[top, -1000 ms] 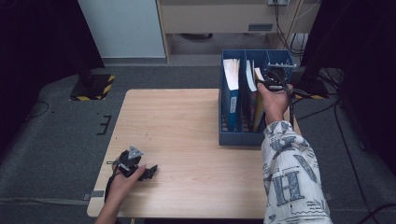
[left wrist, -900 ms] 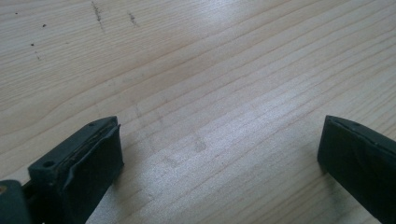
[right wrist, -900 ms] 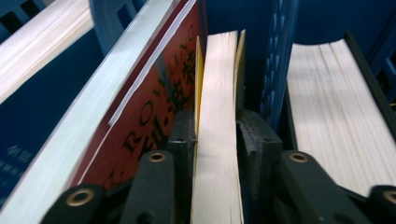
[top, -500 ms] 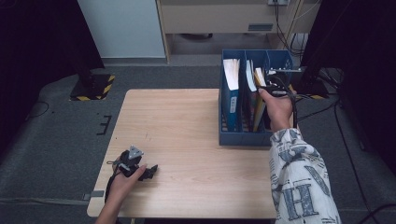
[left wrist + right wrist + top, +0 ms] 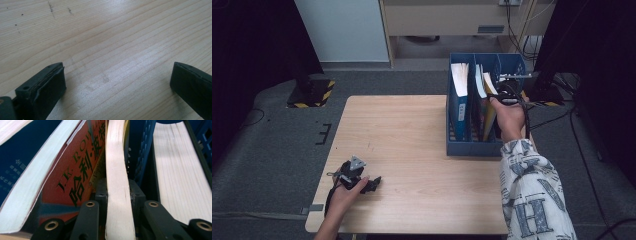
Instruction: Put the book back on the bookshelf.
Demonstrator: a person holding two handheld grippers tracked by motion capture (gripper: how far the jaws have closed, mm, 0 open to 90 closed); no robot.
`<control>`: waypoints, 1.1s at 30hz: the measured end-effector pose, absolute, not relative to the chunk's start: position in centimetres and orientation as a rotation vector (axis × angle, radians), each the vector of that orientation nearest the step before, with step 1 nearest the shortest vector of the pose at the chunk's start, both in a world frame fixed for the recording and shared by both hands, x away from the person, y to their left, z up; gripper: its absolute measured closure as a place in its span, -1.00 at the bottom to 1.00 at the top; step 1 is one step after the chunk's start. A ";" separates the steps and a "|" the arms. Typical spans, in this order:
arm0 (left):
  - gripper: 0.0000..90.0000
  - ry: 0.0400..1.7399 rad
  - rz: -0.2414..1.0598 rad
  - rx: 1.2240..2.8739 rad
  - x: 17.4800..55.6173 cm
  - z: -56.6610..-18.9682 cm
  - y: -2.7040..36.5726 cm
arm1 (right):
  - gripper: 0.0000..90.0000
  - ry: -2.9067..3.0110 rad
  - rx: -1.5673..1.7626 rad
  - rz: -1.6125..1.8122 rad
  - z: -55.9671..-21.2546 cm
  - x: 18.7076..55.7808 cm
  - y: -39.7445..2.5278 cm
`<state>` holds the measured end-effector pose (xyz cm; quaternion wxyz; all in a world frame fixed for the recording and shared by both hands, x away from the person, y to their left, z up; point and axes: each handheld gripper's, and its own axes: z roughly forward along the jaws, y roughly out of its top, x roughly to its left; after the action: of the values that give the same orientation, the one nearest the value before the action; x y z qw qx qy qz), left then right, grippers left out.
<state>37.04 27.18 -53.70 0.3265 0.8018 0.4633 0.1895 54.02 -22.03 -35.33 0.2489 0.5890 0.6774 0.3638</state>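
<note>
Right hand-held gripper [image 5: 116, 202] clamped on thin book [image 5: 116, 170] in blue file box [image 5: 462, 145]; left hand-held gripper [image 5: 117, 82] apart, idle on desk [image 5: 412, 135]. Next: lift straight up, clear of divider.

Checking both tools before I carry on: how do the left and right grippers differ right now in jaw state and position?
The left gripper sits low at the near left of the table, jaws wide apart over bare wood, holding nothing. The right gripper is up at the blue file rack, jaws closed on the page edge of a thin book standing beside a red book. Both have black jaws and are hand-held.
</note>
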 end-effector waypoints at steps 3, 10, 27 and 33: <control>-1.00 1.213 0.496 2.101 37.0 -53.7 27.2 | 0.67 1.840 1.599 0.986 -35.3 54.0 -22.0; -1.00 1.217 0.495 2.099 37.0 -53.7 27.2 | 0.68 1.786 1.579 0.967 -35.3 54.5 -21.7; -1.00 1.214 0.496 2.102 37.0 -53.7 27.2 | 0.68 1.742 1.582 1.002 -35.6 56.2 -21.6; -1.00 1.214 0.495 2.101 37.0 -53.7 27.2 | 0.68 1.735 1.594 1.011 -35.7 56.5 -21.7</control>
<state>37.04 27.18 -53.69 0.3262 0.8020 0.4634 0.1891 56.46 -21.66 -35.72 0.2851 0.5960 0.6486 0.3779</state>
